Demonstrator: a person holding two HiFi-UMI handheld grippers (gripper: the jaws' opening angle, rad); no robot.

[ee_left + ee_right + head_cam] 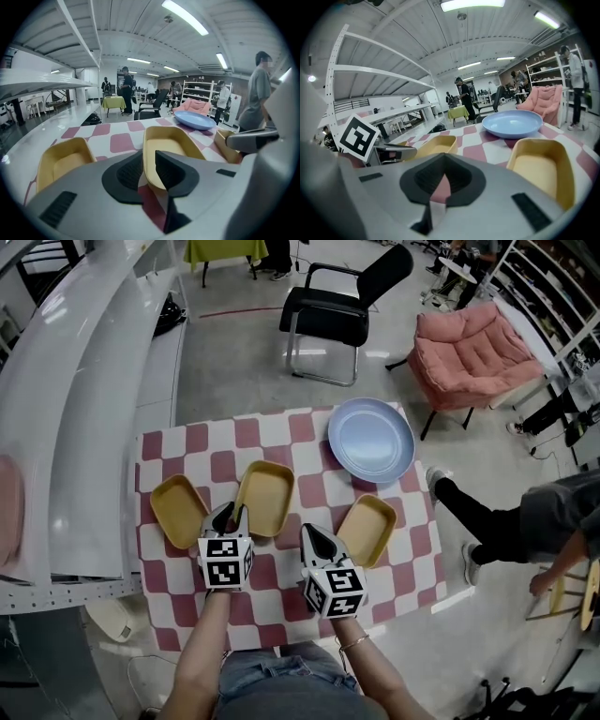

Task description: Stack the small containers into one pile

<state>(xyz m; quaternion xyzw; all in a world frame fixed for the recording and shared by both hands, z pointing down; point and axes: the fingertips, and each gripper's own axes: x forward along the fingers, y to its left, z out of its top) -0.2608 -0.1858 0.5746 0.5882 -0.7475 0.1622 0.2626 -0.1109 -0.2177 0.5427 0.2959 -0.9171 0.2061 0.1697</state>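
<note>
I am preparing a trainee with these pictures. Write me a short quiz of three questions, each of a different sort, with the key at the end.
1. Count: how many yellow containers lie on the checkered table?
2. True or false: the right gripper holds a container.
3. Choose: the left gripper has its jaws on the near rim of which container?
A. the left one
B. the middle one
C. the right one

Key
1. Three, each lying apart, none stacked yet.
2. False: its jaws are together with nothing between them.
3. B, the middle container.
</note>
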